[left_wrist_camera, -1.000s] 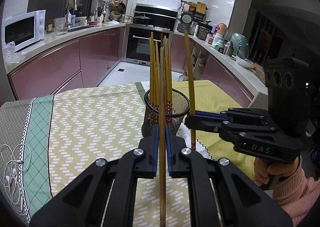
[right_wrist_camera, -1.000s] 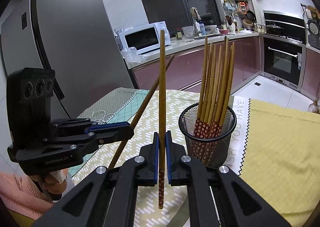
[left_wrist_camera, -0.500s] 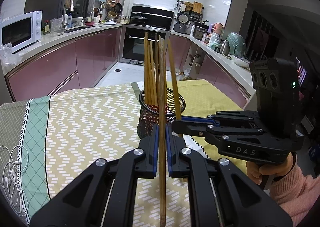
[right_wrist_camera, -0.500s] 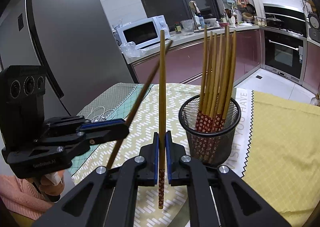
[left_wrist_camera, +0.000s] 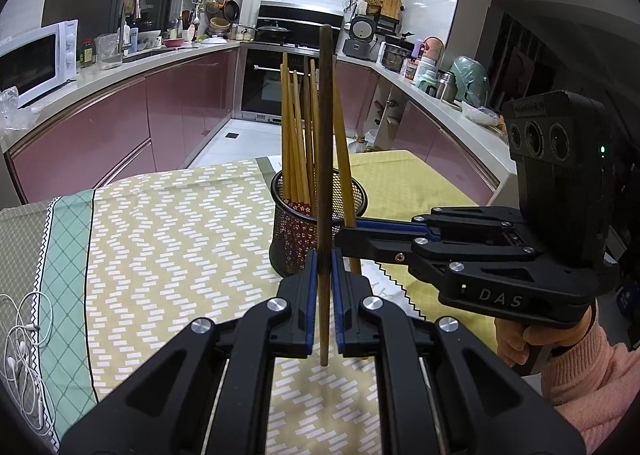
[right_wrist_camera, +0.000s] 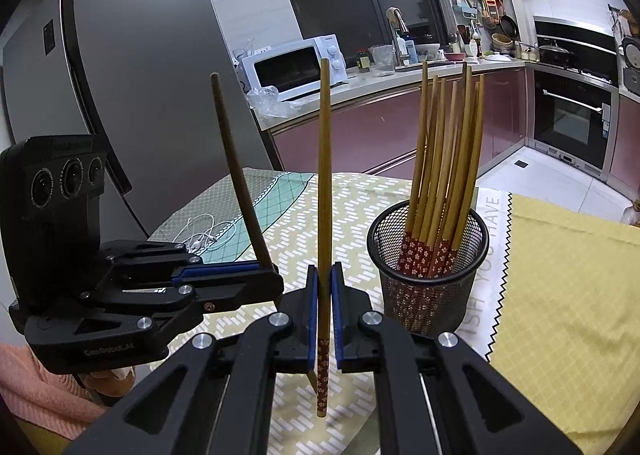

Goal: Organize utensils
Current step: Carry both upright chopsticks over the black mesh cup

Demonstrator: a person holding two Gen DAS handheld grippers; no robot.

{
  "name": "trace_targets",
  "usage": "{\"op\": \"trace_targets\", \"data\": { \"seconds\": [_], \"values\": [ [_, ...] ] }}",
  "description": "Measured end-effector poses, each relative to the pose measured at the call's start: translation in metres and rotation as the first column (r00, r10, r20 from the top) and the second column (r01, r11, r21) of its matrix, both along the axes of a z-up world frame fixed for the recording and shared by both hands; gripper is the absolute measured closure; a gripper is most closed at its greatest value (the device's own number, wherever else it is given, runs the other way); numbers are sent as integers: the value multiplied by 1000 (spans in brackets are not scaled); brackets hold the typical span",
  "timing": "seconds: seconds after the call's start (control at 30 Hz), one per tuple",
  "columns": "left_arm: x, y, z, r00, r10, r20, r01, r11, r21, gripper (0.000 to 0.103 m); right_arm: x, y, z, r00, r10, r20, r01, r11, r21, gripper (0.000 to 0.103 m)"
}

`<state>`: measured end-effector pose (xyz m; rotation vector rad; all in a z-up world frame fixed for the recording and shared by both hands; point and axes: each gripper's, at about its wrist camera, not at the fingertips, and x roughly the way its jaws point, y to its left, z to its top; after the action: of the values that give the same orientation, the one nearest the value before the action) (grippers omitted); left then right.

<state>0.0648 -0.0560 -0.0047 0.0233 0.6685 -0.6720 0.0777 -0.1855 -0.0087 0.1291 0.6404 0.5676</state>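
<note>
Left hand-held gripper (left_wrist_camera: 324, 287) clamps a dark chopstick (left_wrist_camera: 325, 159); right hand-held gripper (right_wrist_camera: 324, 311) pinches a lighter chopstick (right_wrist_camera: 323, 191), both probably just short of the mesh holder (right_wrist_camera: 428, 291).

Hand-held grippers: 2, the left hand-held gripper (left_wrist_camera: 324, 307) low centre of its own view and the right hand-held gripper (right_wrist_camera: 324, 319) likewise. Chopsticks pinched: 2, i.e. 1 dark chopstick (left_wrist_camera: 325, 175) and 1 light chopstick (right_wrist_camera: 324, 191). Mesh cup (right_wrist_camera: 428, 275): 1, right of centre. Bundle of chopsticks (right_wrist_camera: 448, 159) in it: approx. 8 (they overlap, so exact no. unclear). Microwave (right_wrist_camera: 296, 69): 1, upper centre. Earphones (left_wrist_camera: 20, 351): 1 tangle, lower left.
</note>
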Motion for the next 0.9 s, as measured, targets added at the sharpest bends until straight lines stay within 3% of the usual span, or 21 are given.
{"op": "trace_targets", "data": {
  "seconds": [0.9],
  "values": [
    [3, 2, 8, 999, 31, 27, -31, 1000, -8, 96, -10, -11, 13, 997, -52, 51, 51, 999, 5, 97]
  ]
}}
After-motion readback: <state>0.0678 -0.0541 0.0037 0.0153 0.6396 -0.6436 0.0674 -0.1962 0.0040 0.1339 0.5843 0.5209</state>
